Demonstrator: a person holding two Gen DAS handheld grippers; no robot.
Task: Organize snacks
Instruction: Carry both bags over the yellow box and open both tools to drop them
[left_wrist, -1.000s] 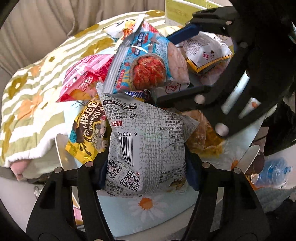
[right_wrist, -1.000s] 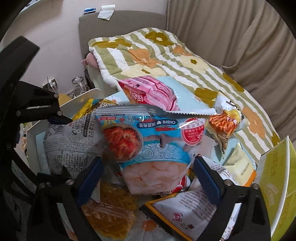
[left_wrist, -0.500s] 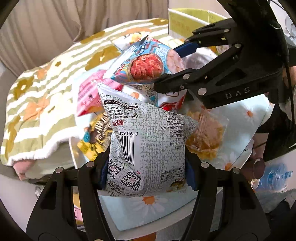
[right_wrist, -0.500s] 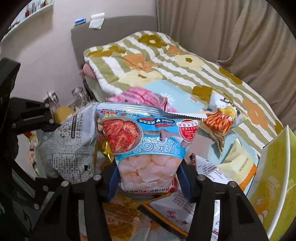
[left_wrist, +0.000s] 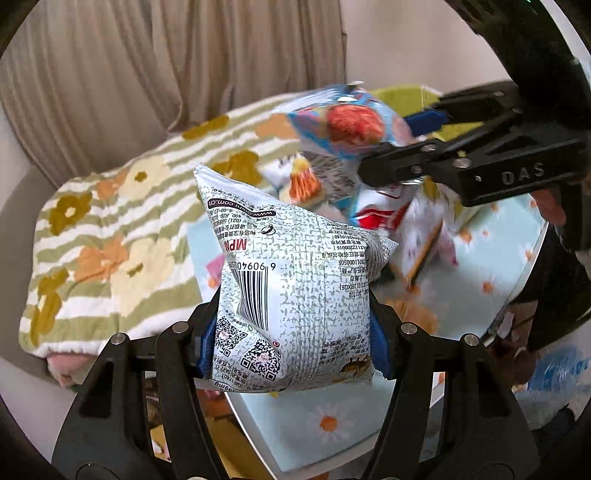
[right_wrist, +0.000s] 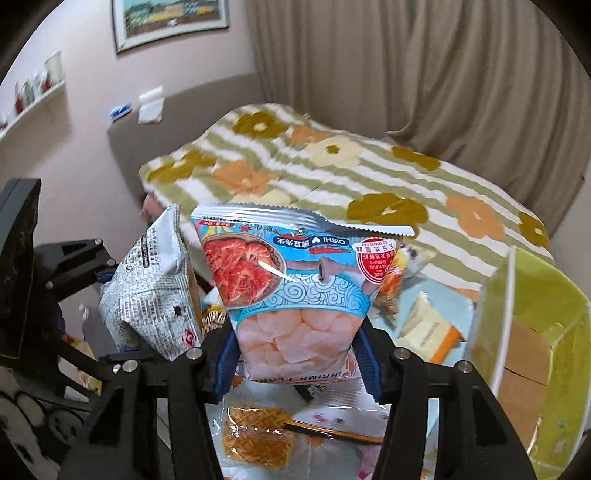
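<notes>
A: Progress check. Left claw (left_wrist: 291, 332) clamped on the grey-white crinkled foil snack bag with barcode and QR codes (left_wrist: 295, 295), held clear above the round table with the pale-blue daisy-print cover (left_wrist: 495, 258). Right claw (right_wrist: 297, 354), jaws just closed in, now pinching the blue glossy shrimp-chip bag with a serrated top seal (right_wrist: 295, 288) between the blue pads, likewise held off the table.

B: Done versus left?

A: Judged early. Two bags in hand, none visibly stowed. Still loose on the table: clear flat packet of orange lattice crisps (right_wrist: 255, 435), cream-and-orange small pouch (right_wrist: 424, 328), white flat packet with a dark zigzag edge (right_wrist: 340, 417). Yellow-green stiff-walled box (right_wrist: 532, 332), open-topped, at the right; brown card showing inside, no snack seen in it. Probable destination, unconfirmed.

B: Materials?

A: Both held bags air-puffed, pillow-shaped, thin slippery film; pads dent the sides, so contents likely fragile. Grey bag matte and wrinkled; blue bag shiny, with glare. Behind, bed under a fleecy green-and-white striped flower blanket (right_wrist: 332, 173); pleated beige curtain (right_wrist: 406, 66).
</notes>
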